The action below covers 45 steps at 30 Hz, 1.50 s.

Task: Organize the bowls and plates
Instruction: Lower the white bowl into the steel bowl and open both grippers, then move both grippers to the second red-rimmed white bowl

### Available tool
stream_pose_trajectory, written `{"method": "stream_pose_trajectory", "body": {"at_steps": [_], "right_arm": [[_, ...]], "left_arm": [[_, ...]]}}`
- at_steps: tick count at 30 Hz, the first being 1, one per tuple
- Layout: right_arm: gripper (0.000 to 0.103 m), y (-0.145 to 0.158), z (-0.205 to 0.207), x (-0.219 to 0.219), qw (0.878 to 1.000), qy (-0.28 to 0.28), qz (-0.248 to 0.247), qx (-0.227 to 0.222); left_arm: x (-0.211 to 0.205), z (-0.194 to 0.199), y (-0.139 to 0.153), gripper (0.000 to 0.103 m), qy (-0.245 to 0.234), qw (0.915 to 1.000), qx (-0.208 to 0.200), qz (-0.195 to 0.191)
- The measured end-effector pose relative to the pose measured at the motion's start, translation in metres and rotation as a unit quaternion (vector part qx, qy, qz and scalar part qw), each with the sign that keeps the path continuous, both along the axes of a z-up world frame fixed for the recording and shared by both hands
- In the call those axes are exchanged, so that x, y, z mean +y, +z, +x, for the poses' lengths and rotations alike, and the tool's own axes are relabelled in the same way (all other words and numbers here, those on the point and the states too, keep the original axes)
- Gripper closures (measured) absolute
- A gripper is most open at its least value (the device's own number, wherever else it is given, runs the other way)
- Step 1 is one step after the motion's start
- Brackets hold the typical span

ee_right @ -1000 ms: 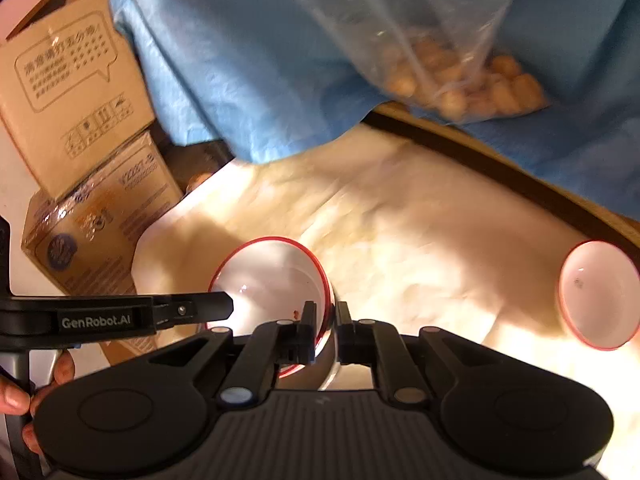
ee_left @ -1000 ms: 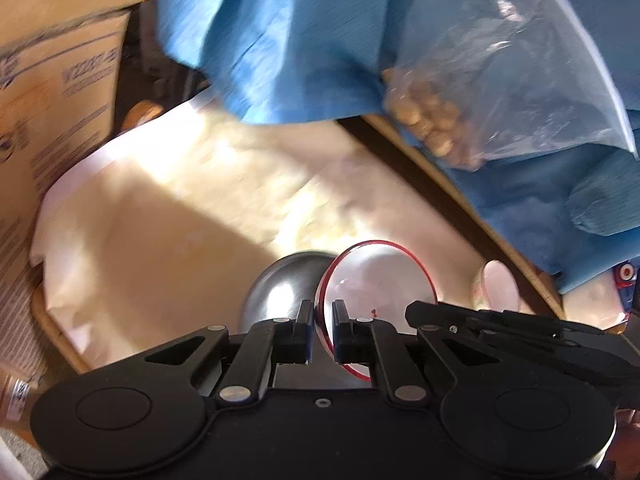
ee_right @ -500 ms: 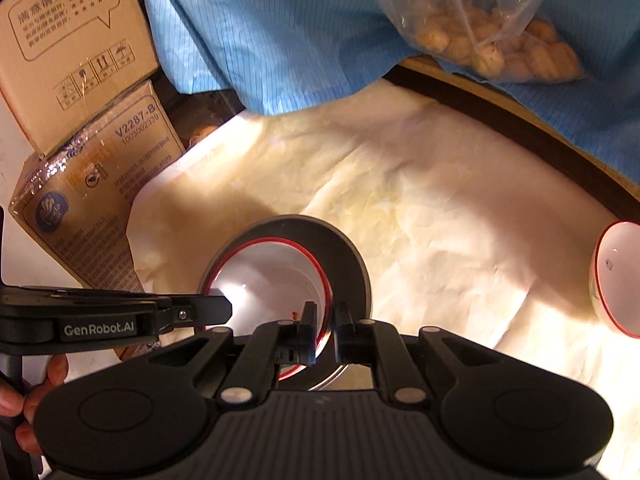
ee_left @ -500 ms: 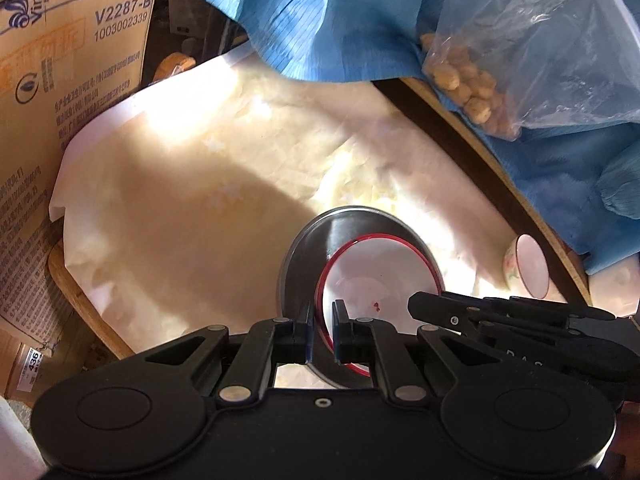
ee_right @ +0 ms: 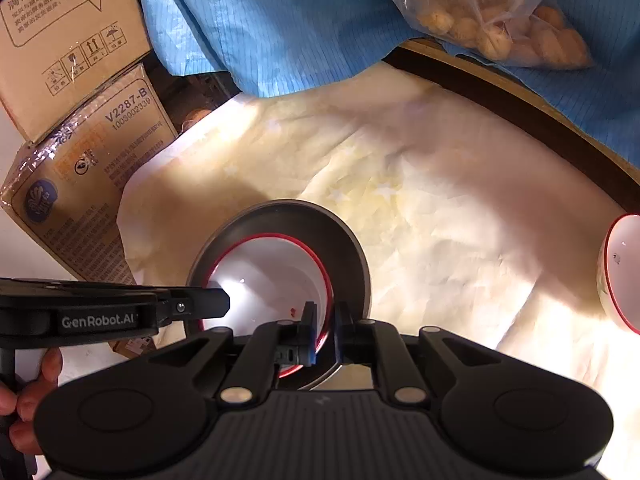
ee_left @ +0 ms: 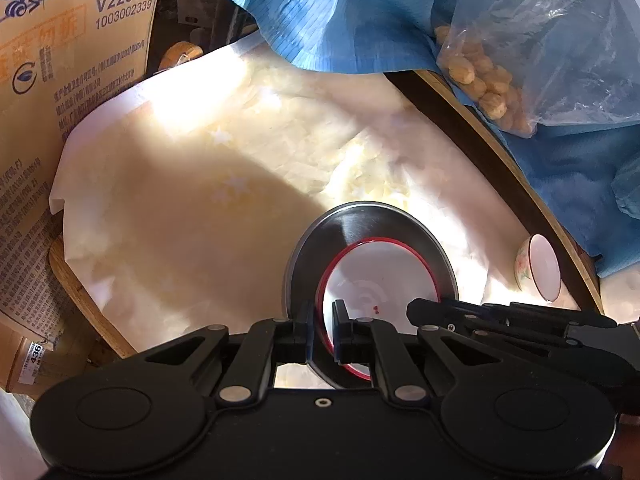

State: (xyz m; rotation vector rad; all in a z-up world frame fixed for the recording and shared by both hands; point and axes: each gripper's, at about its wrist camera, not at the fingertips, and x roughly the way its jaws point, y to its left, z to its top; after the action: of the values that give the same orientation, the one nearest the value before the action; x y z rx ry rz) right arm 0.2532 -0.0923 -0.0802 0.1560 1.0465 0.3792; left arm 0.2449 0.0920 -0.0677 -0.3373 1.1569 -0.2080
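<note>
Both grippers, left (ee_left: 322, 330) and right (ee_right: 325, 332), are pinching the bowl (ee_left: 380, 280) rim between nearly closed jaws, nesting it in the steel plate (ee_left: 356, 228) beneath.

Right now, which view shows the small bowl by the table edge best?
Left wrist: the small bowl shows whole, with its floral side. Right wrist crops that bowl at the frame's right edge.

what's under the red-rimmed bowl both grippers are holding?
A metal plate; the red-rimmed bowl sits in it. The plate's centre and the cloth beneath are covered.
</note>
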Motion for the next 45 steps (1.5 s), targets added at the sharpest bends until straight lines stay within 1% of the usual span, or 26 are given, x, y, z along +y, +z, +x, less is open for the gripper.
{"method": "stream_pose_trajectory", "body": {"at_steps": [3, 5, 8, 12, 14, 18, 20, 22, 24, 25, 27, 28, 30, 32, 34, 36, 39, 40, 41, 43, 45], "right_arm": [[0.093, -0.001, 0.001, 0.000, 1.000, 0.002, 0.001, -0.001], [0.090, -0.001, 0.002, 0.000, 1.000, 0.002, 0.004, -0.003], [0.084, 0.000, 0.001, 0.000, 1.000, 0.003, 0.006, -0.006], [0.083, 0.002, -0.002, -0.001, 1.000, 0.002, 0.010, -0.009], [0.083, 0.003, -0.003, -0.002, 1.000, 0.001, 0.012, -0.011], [0.077, 0.009, -0.006, -0.007, 1.000, 0.000, 0.018, -0.023], [0.076, 0.013, -0.008, -0.010, 0.999, -0.003, 0.021, -0.029], [0.074, 0.016, -0.010, -0.014, 0.999, -0.006, 0.026, -0.037], [0.067, 0.020, -0.014, -0.020, 0.998, -0.015, 0.029, -0.044], [0.066, 0.022, -0.016, -0.023, 0.998, -0.020, 0.029, -0.049], [0.059, 0.025, -0.020, -0.030, 0.997, -0.030, 0.032, -0.057], [0.057, 0.026, -0.021, -0.035, 0.997, -0.035, 0.034, -0.061], [0.050, 0.029, -0.026, -0.043, 0.996, -0.046, 0.033, -0.068], [0.047, 0.031, -0.029, -0.052, 0.995, -0.058, 0.034, -0.074], [0.043, 0.031, -0.033, -0.062, 0.994, -0.072, 0.034, -0.078], [0.036, 0.031, -0.036, -0.073, 0.992, -0.086, 0.033, -0.080], [0.028, 0.029, -0.040, -0.088, 0.990, -0.110, 0.029, -0.083], [0.027, 0.028, -0.042, -0.093, 0.989, -0.118, 0.024, -0.084], [0.022, 0.027, -0.043, -0.097, 0.988, -0.126, 0.018, -0.084], [0.018, 0.025, -0.045, -0.105, 0.986, -0.141, 0.002, -0.085], [0.016, 0.024, -0.047, -0.112, 0.984, -0.155, -0.011, -0.086]], "left_arm": [[0.000, 0.001, -0.001, 0.094, 0.001, 1.0000, -0.002, 0.002], [-0.002, 0.003, -0.001, 0.094, -0.001, 1.0000, -0.002, 0.006], [-0.004, 0.003, -0.001, 0.090, -0.005, 0.9999, -0.004, 0.011], [-0.005, 0.002, 0.001, 0.088, -0.002, 0.9999, -0.007, 0.015], [-0.005, 0.002, 0.004, 0.087, 0.000, 0.9998, -0.011, 0.018], [-0.002, 0.001, 0.011, 0.086, 0.006, 0.9995, -0.021, 0.023], [-0.001, 0.001, 0.015, 0.085, 0.010, 0.9994, -0.025, 0.024], [-0.001, 0.001, 0.019, 0.081, 0.014, 0.9991, -0.030, 0.024], [-0.002, 0.001, 0.023, 0.071, 0.017, 0.9987, -0.038, 0.030], [-0.003, 0.001, 0.025, 0.070, 0.017, 0.9985, -0.042, 0.032], [-0.006, 0.001, 0.028, 0.063, 0.018, 0.9981, -0.048, 0.033], [-0.009, 0.002, 0.029, 0.060, 0.017, 0.9979, -0.051, 0.035], [-0.013, 0.002, 0.031, 0.048, 0.016, 0.9975, -0.056, 0.040], [-0.020, 0.004, 0.034, 0.043, 0.010, 0.9970, -0.064, 0.043], [-0.028, 0.005, 0.035, 0.036, 0.004, 0.9965, -0.070, 0.047], [-0.035, 0.007, 0.037, 0.024, -0.001, 0.9959, -0.076, 0.049], [-0.051, 0.011, 0.039, 0.018, -0.013, 0.9950, -0.086, 0.050], [-0.057, 0.013, 0.040, 0.017, -0.018, 0.9947, -0.087, 0.051], [-0.062, 0.015, 0.040, 0.017, -0.024, 0.9944, -0.089, 0.051], [-0.074, 0.020, 0.042, 0.015, -0.036, 0.9937, -0.092, 0.053], [-0.087, 0.025, 0.043, 0.011, -0.046, 0.9928, -0.096, 0.055]]}}
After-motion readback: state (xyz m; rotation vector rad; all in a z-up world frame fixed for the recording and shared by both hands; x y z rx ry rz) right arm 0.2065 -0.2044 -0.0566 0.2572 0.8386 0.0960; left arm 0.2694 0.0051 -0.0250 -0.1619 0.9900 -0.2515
